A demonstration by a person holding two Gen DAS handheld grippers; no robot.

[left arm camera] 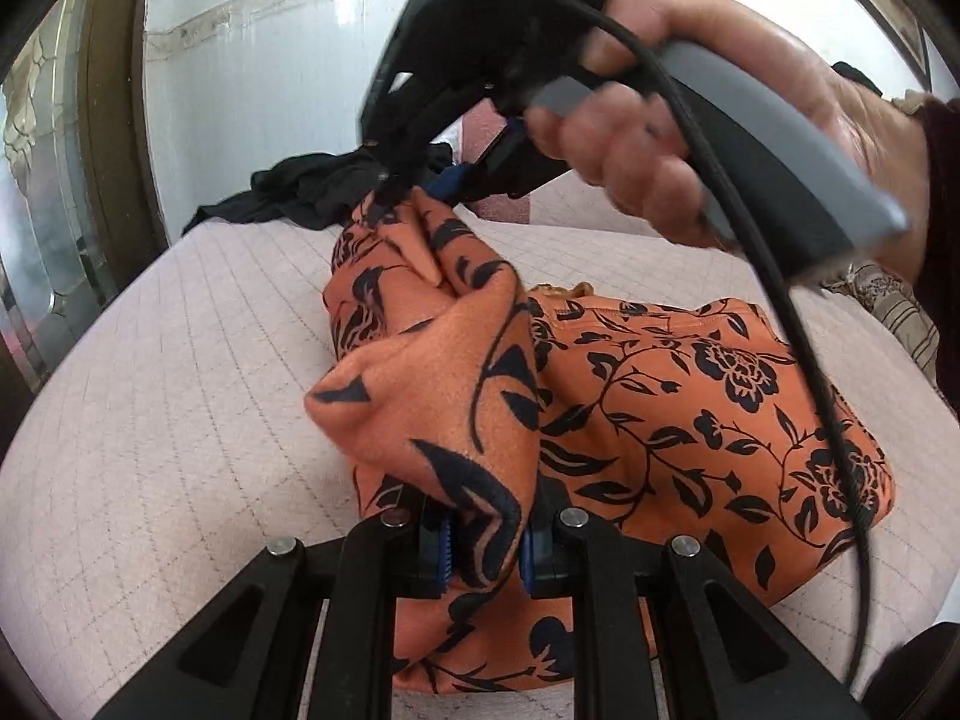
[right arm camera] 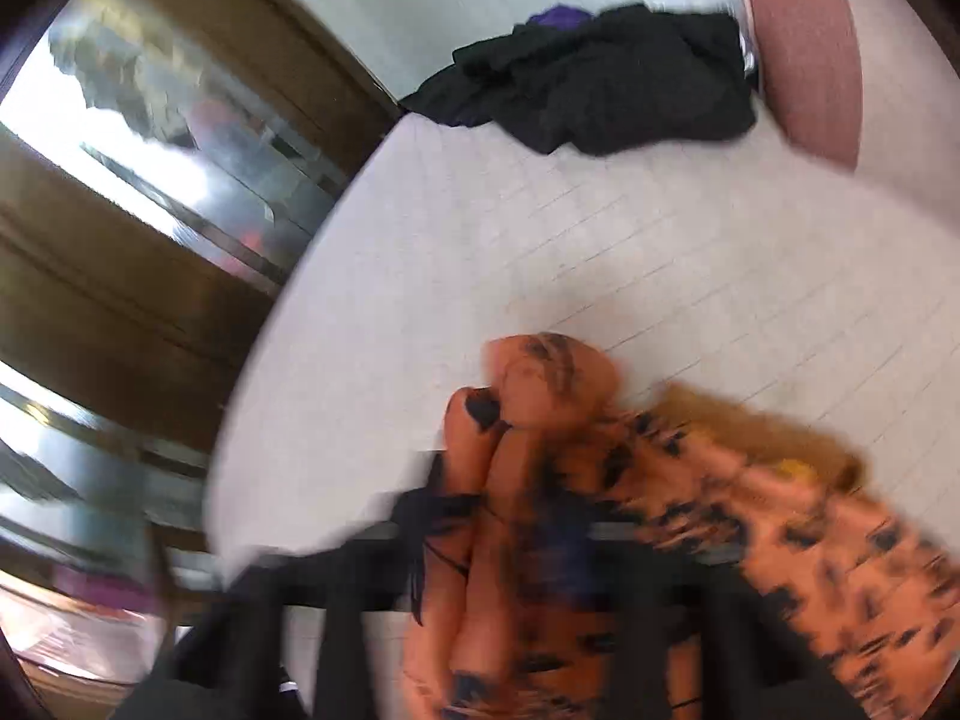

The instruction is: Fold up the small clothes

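An orange garment with a black floral print [left arm camera: 678, 396] lies on a pale quilted bed [left arm camera: 180, 372]. My left gripper [left arm camera: 483, 552] is shut on a bunched fold of it, lifted off the bed. My right gripper [left arm camera: 414, 186], held by a hand, is shut on the far end of the same raised fold. In the right wrist view, which is blurred, the orange garment [right arm camera: 540, 480] is bunched between the fingers of my right gripper [right arm camera: 522, 570].
A heap of black clothes [right arm camera: 606, 78] lies at the far edge of the bed, also in the left wrist view [left arm camera: 300, 186]. A pink cushion [right arm camera: 804, 48] stands beside it. A wooden-framed glass door [right arm camera: 150, 180] is to the left. A black cable [left arm camera: 810, 360] hangs across the garment.
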